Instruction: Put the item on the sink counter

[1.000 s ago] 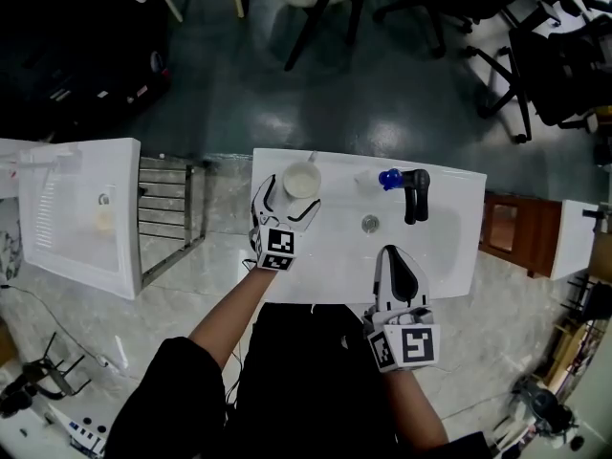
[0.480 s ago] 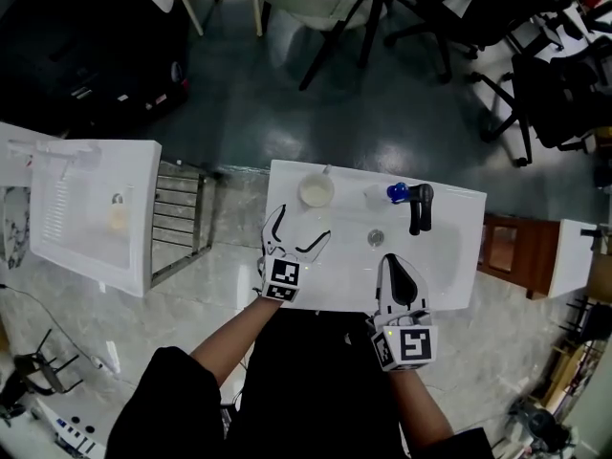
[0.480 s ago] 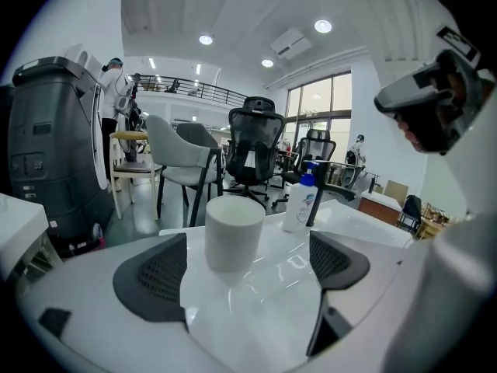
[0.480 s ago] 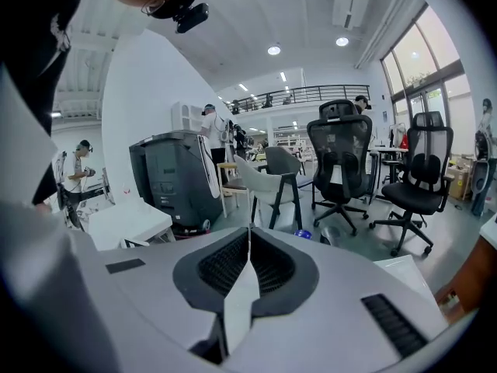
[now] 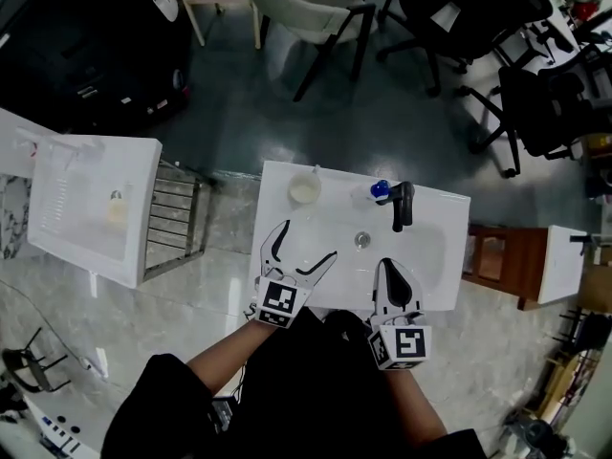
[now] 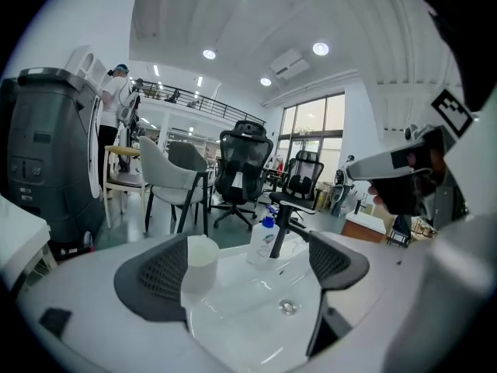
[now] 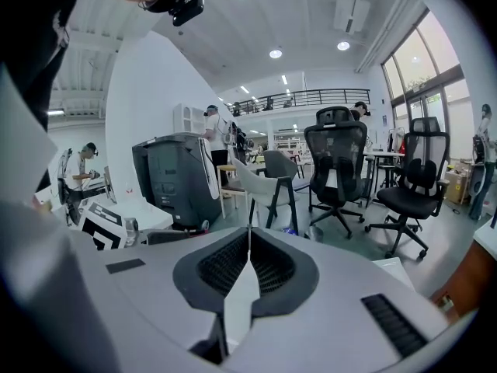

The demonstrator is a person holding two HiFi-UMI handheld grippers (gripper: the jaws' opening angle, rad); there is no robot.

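Observation:
A white cup (image 5: 304,189) stands upright on the back left of the white sink counter (image 5: 277,185); in the left gripper view the cup (image 6: 200,261) shows just inside the left finger, untouched. My left gripper (image 5: 308,240) is open and empty over the sink's near left part, short of the cup; seen along its jaws, the left gripper (image 6: 244,256) frames the basin and drain (image 6: 288,307). My right gripper (image 5: 392,266) is shut and empty over the sink's front edge; its pads (image 7: 273,264) meet with nothing between them.
A blue-capped soap bottle (image 5: 380,190) and a black faucet (image 5: 402,205) stand at the sink's back right. Another white sink (image 5: 86,208) and a metal rack (image 5: 172,223) are to the left, a brown cabinet (image 5: 486,253) to the right. Chairs (image 5: 316,12) stand beyond.
My left gripper, which was around the cup a second ago, has opened and drawn back toward me; the cup stays on the counter. The right gripper has kept its place.

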